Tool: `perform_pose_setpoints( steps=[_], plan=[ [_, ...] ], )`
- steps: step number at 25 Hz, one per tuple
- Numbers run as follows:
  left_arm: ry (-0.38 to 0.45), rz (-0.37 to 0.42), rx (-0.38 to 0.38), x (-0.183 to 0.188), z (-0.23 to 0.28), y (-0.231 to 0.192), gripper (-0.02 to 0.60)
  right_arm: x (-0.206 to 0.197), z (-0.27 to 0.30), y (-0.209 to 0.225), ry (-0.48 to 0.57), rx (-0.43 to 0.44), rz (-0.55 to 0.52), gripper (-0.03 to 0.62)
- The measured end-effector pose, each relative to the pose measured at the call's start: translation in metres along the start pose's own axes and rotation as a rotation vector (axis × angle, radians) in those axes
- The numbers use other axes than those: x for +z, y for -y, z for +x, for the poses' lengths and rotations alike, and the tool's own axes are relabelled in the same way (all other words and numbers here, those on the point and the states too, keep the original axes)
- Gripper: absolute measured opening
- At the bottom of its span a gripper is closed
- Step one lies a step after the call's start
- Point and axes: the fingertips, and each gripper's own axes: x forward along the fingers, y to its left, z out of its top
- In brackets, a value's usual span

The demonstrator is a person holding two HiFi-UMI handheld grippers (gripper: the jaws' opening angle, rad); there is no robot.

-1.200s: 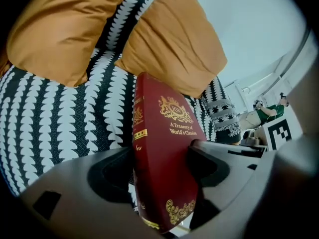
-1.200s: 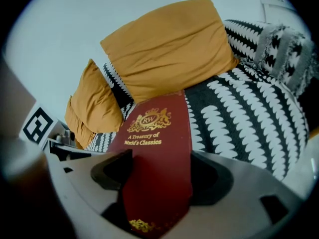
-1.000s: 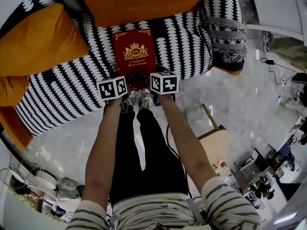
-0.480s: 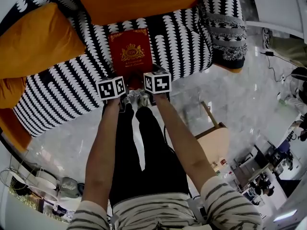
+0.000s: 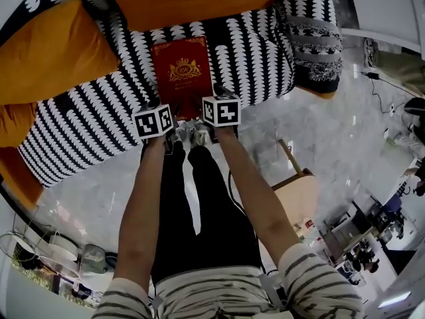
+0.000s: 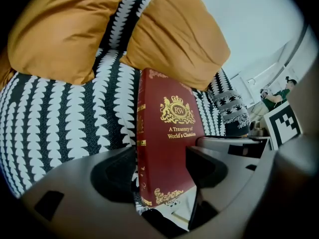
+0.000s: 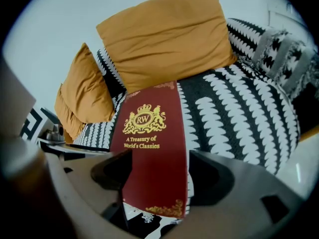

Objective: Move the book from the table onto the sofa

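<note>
**Book [image 5: 182, 72] on sofa [image 5: 259, 52]**

The book lies flat, long axis pointing away from the left gripper [image 6: 159, 153] and right gripper [image 7: 159, 156] at its near end. Both stand wide about that end, clamping nothing. The left jaws have just been closing.

Red book [image 6: 169, 128] lies on the patterned sofa [image 6: 65, 118] between the left gripper [image 6: 162, 158]'s parted, just-closing jaws

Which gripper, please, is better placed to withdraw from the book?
Probably the right gripper: the book lies flat on the sofa and shows between its open jaws, unclamped. The left gripper's jaws, also astride it, have just been closing.
</note>
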Motion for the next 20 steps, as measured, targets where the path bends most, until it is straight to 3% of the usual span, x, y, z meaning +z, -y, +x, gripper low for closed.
perform_pose_setpoints(
  steps=[10,20],
  plan=[
    [0.111,0.052,-0.005,0.01,-0.046,0.027,0.214,0.005,-0.039,-0.021,0.085,0.018,-0.007,0.352],
    [0.214,0.134,-0.013,0.013,-0.115,0.069,0.137,0.023,-0.114,-0.058,0.219,0.091,-0.022,0.184]
  ],
)
